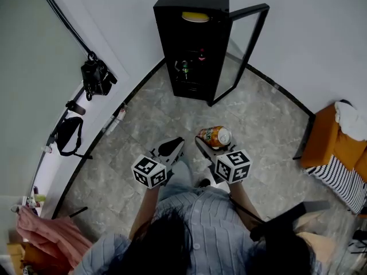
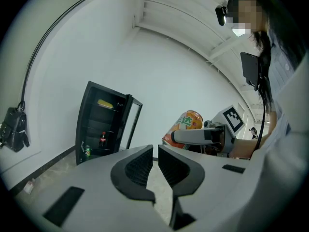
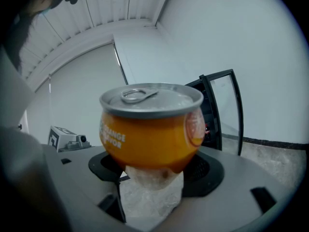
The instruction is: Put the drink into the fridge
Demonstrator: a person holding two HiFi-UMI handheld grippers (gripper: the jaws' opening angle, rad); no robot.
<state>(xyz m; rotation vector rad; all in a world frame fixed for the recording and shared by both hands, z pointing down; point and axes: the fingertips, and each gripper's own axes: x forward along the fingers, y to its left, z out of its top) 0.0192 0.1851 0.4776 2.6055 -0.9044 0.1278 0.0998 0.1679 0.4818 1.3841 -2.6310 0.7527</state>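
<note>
An orange drink can (image 1: 217, 136) is held on its side in my right gripper (image 1: 207, 143), which is shut on it above the floor. In the right gripper view the can (image 3: 150, 129) fills the space between the jaws, pull-tab end facing the camera. The black fridge (image 1: 192, 44) stands ahead against the wall with its glass door (image 1: 243, 50) swung open to the right. My left gripper (image 1: 174, 146) hangs beside the right one; its jaws (image 2: 155, 151) are closed with only a slit between them and hold nothing. The left gripper view also shows the can (image 2: 186, 126) and the fridge (image 2: 104, 124).
Inside the fridge sit a green can (image 1: 184, 69), a red-capped bottle (image 1: 201, 56) and a yellow item (image 1: 195, 16) on the top shelf. Black bags (image 1: 96, 77) hang on the left wall. An orange chair (image 1: 330, 142) with striped cloth stands at right.
</note>
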